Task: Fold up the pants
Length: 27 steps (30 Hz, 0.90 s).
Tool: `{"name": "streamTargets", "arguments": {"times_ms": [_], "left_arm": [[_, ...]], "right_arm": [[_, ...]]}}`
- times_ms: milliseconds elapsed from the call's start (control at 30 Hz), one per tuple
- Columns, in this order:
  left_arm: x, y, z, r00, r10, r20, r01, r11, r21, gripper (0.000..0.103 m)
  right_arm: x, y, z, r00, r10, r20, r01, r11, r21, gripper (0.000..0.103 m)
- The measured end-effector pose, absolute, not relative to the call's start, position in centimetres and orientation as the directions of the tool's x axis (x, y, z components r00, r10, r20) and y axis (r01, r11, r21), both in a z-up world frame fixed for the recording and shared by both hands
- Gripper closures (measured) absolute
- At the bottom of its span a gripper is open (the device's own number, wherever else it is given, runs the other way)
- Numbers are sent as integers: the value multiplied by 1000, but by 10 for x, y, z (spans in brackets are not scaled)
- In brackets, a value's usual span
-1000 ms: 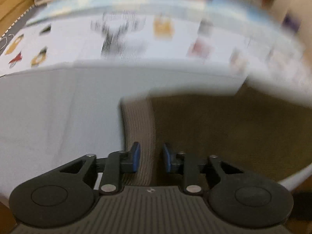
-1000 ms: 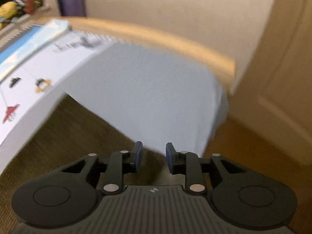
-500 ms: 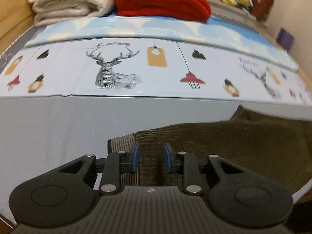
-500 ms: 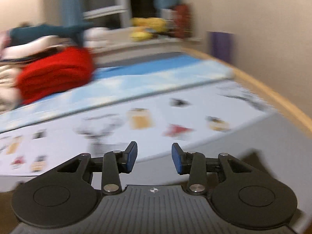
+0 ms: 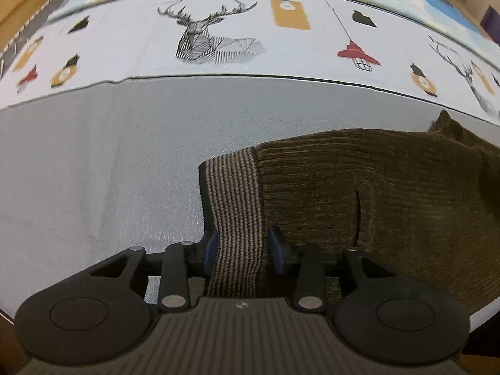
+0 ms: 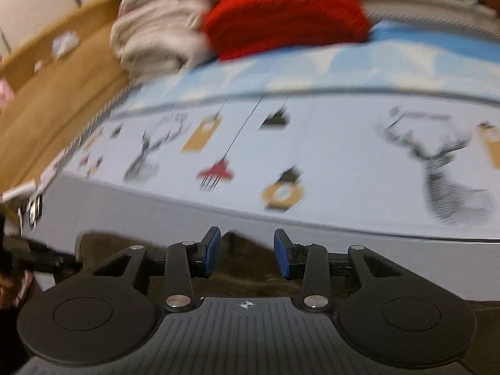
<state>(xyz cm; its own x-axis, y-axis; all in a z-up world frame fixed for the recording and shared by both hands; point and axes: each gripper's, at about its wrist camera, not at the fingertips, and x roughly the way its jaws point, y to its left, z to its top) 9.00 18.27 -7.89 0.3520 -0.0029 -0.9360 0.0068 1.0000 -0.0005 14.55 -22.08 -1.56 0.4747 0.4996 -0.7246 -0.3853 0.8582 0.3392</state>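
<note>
- So, left wrist view first: the left gripper (image 5: pixel 240 251) has its two blue pads (image 5: pixel 210 250) sitting on either side of the striped waistband (image 5: pixel 232 206) of the pants (image 5: pixel 375 206). The band runs right between them, but there's a sliver of gap at each pad, so it can't really be called clamped; looks more like open-ish around the band.
- Best guess on why it's there: the waistband is the stiffest edge, so grabbing it gives control of the whole top end for folding it over.
- The rest of the brown ribbed pants spread out to the right of the fingers, lying flat on the grey bed sheet (image 5: pixel 109 172). A pocket slit sits just right of the right pad.
- Ahead of the fingers, the printed bedding (image 5: pixel 312 50) has deer, lamps and tags. Above the deer antlers there's writing ending in "HOME"; the first word is too blurry to read.
- Right wrist view, pretty smeared: the right gripper (image 6: pixel 247 251) has its fingers spread apart with nothing between them, hovering over the dark pants fabric (image 6: pixel 250 278) just below the pads.
- Probably lining up for its own grab on the pants.
- Far ahead, a red blanket (image 6: pixel 281 12) and cream blanket (image 6: pixel 156 40) are stacked. No readable text here.
</note>
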Motion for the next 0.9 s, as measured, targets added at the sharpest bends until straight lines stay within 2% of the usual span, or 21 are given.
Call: {"name": "streamTargets", "arguments": {"times_ms": [200, 300, 367, 433, 467, 567, 633, 733, 800, 833, 867, 900], "left_arm": [[90, 188, -80, 358, -25, -933, 24, 1000, -17, 58], [91, 190, -80, 354, -31, -935, 23, 999, -24, 56], [91, 190, -80, 351, -30, -936, 28, 999, -21, 56], [92, 189, -80, 348, -27, -937, 33, 999, -16, 56], [92, 188, -80, 346, -27, -938, 36, 999, -15, 56], [93, 188, -79, 342, -27, -939, 37, 999, -15, 56], [92, 188, -78, 341, -23, -940, 37, 999, -11, 53], [90, 188, -77, 342, -11, -940, 39, 999, 3, 48], [89, 189, -76, 340, -11, -940, 35, 999, 1, 48], [89, 189, -76, 341, -9, -940, 34, 999, 3, 48], [88, 188, -76, 342, -5, -940, 35, 999, 8, 48], [87, 187, -76, 343, 0, -939, 36, 999, 13, 48]], "right_arm": [[178, -189, -53, 377, 502, -778, -354, 855, 380, 58], [194, -175, -75, 314, 517, -796, -333, 845, 418, 59], [200, -166, -79, 320, 515, -795, -348, 845, 407, 92], [208, -162, -76, 375, 514, -772, -340, 851, 401, 94], [210, -163, -74, 401, 516, -757, -326, 853, 408, 103], [216, -164, -67, 478, 504, -719, -291, 864, 412, 103], [220, -162, -66, 488, 473, -734, -283, 881, 379, 103], [221, -169, -61, 451, 482, -751, -289, 875, 389, 98], [219, -176, -57, 414, 511, -753, -310, 857, 411, 80], [216, -178, -55, 405, 525, -748, -325, 848, 419, 61], [212, -179, -55, 391, 534, -750, -345, 840, 418, 52], [209, -176, -57, 369, 534, -761, -368, 836, 408, 51]]}}
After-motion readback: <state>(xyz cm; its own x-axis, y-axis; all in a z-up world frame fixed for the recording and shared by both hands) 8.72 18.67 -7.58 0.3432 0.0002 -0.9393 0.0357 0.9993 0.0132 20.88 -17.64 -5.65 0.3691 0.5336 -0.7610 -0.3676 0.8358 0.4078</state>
